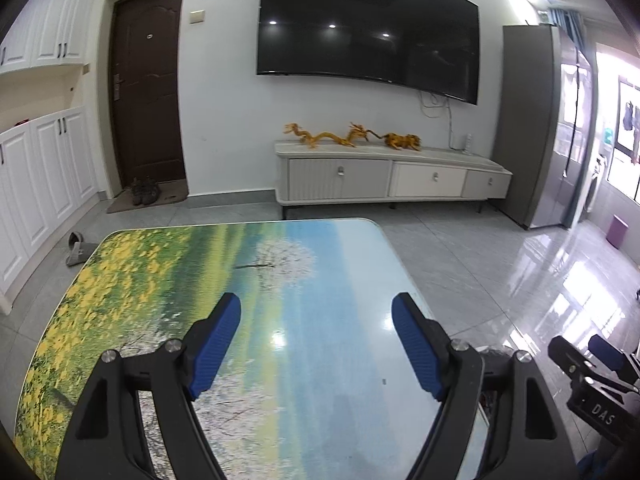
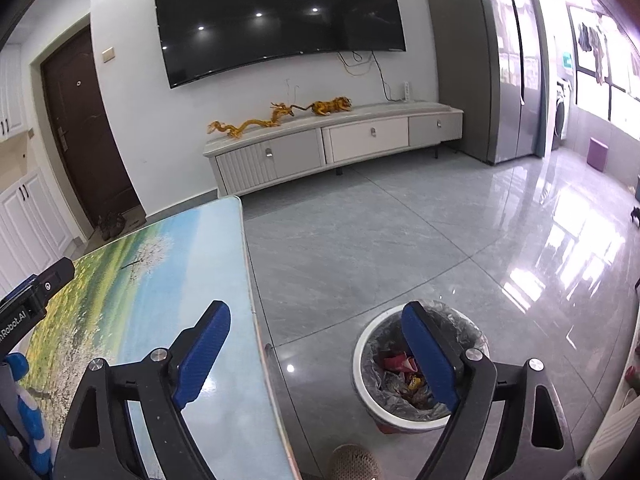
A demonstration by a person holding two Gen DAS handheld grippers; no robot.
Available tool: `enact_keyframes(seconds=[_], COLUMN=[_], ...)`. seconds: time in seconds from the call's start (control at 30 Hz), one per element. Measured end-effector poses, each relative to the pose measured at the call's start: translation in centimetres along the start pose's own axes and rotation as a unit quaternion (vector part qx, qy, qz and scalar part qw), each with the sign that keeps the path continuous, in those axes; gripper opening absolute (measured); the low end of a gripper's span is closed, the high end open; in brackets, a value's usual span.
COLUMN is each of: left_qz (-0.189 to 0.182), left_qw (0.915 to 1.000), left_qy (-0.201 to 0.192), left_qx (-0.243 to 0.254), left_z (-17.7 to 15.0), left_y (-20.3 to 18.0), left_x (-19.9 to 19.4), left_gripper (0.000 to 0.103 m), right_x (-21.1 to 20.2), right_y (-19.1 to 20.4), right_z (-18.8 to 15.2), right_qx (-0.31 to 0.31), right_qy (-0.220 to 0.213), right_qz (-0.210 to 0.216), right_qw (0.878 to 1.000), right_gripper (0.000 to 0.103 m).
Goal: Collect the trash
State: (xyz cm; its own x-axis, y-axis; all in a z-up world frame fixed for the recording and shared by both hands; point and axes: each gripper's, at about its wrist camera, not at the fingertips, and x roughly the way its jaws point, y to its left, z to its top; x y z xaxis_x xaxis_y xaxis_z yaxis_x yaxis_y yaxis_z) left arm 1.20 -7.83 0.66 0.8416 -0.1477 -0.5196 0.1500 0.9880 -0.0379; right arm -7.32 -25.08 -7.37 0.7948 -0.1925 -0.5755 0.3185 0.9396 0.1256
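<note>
A round white trash bin [image 2: 362, 350] with a clear liner stands on the floor right of the table; red and yellow wrappers [image 2: 398, 364] lie inside it. My right gripper [image 2: 316, 314] hovers open over the table's right edge and the bin, nothing between its blue pads [image 2: 202, 354]. My left gripper [image 1: 318, 306] is open and empty above the table [image 1: 160, 272], whose top bears a printed meadow and sky picture. No loose trash shows on the tabletop. The right gripper's body [image 1: 592, 376] shows at the lower right of the left wrist view.
A TV stand [image 1: 392, 178] with golden dragon figures [image 1: 320, 136] lines the far wall under a big TV [image 1: 368, 28]. A grey fridge [image 1: 532, 128] stands at the right, white cabinets [image 1: 36, 184] and a brown door [image 1: 146, 84] at the left. A slipper [image 1: 78, 248] lies near the table.
</note>
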Motion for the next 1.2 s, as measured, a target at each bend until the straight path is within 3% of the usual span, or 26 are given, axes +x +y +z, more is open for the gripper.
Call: enact_keyframes(seconds=[0.23, 0.4, 0.97, 1.2], left_qz=[0.043, 0.061, 0.068, 0.06], left_qw=[0.9988, 0.9972, 0.9955, 0.9964], left_qy=[-0.015, -0.028, -0.053, -0.045], left_qx=[-0.019, -0.032, -0.039, -0.039], left_z=[0.4, 0.3, 0.2, -0.2], left_y=[2.8, 4.1, 4.7, 4.5], left_x=[-1.2, -2.1, -3.6, -3.0], left_gripper=[0.079, 0.09, 0.097, 0.098], right_x=[-1.7, -2.2, -2.7, -2.2], right_y=[1.6, 2.2, 3.4, 3.4], right_z=[0.4, 0.3, -0.4, -0.7], right_qx=[-0.007, -0.011, -0.023, -0.027], right_qy=[-0.037, -0.048, -0.058, -0.047], right_qz=[-0.004, -0.009, -0.028, -0.027], right_qw=[0.999, 0.999, 0.998, 0.998], right_gripper=[0.097, 0.103, 0.103, 0.103])
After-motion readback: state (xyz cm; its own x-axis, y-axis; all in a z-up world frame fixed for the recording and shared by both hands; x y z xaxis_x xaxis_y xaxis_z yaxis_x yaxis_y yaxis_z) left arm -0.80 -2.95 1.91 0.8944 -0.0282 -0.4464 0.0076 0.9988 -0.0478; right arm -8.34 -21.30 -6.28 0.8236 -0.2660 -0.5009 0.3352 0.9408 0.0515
